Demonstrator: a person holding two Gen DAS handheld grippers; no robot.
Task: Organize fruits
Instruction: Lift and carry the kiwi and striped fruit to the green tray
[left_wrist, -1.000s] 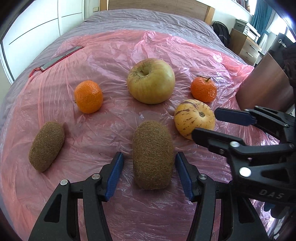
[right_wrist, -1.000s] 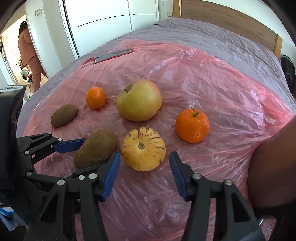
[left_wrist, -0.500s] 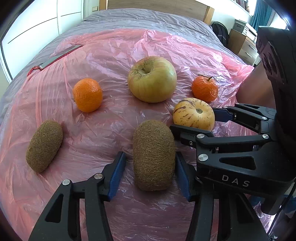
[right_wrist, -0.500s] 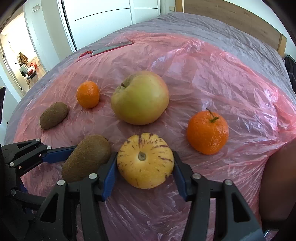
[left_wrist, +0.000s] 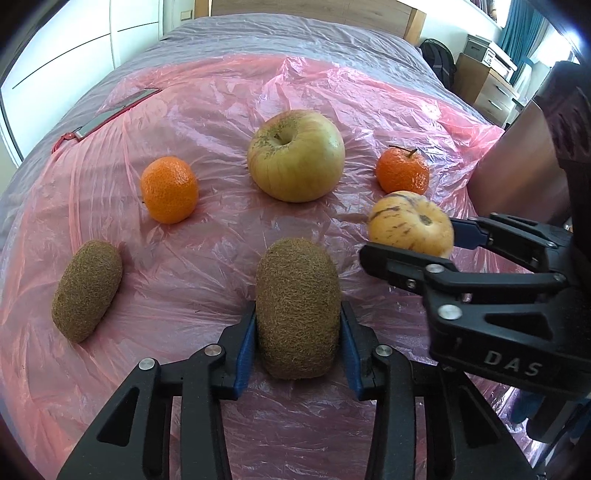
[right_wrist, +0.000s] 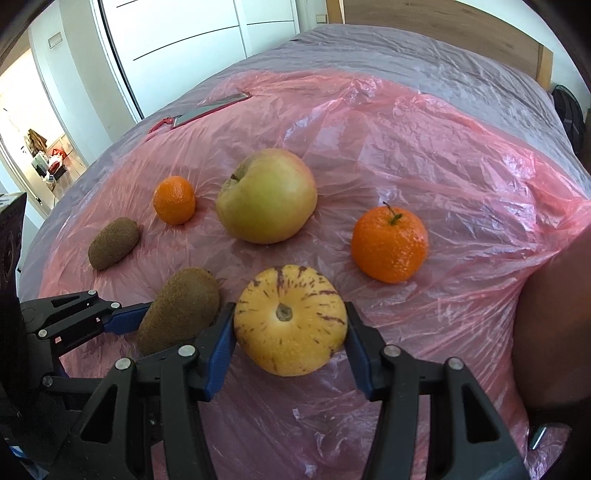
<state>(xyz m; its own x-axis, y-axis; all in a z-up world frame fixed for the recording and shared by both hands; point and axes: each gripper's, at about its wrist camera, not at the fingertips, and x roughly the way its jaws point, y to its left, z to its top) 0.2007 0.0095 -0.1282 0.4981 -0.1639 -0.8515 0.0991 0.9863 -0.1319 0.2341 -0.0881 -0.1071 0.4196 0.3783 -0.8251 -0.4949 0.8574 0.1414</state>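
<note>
On a pink plastic sheet lie several fruits. My left gripper is closing on the near kiwi, and its blue pads press both of the kiwi's sides. My right gripper is shut on a yellow fruit with purple stripes, a pad against each flank. Beyond them lie a large green-yellow apple, a plain tangerine to the left, a stemmed tangerine to the right and a second kiwi at far left. The two grippers stand side by side, almost touching.
The sheet covers a grey bed. A knife with a red handle lies at the sheet's far left edge. A brown wooden panel stands close on the right. White wardrobe doors rise beyond the bed's left side.
My left jaws have closed from a wide gap onto the kiwi. My right gripper has moved forward around the striped fruit, and its pads now touch it.
</note>
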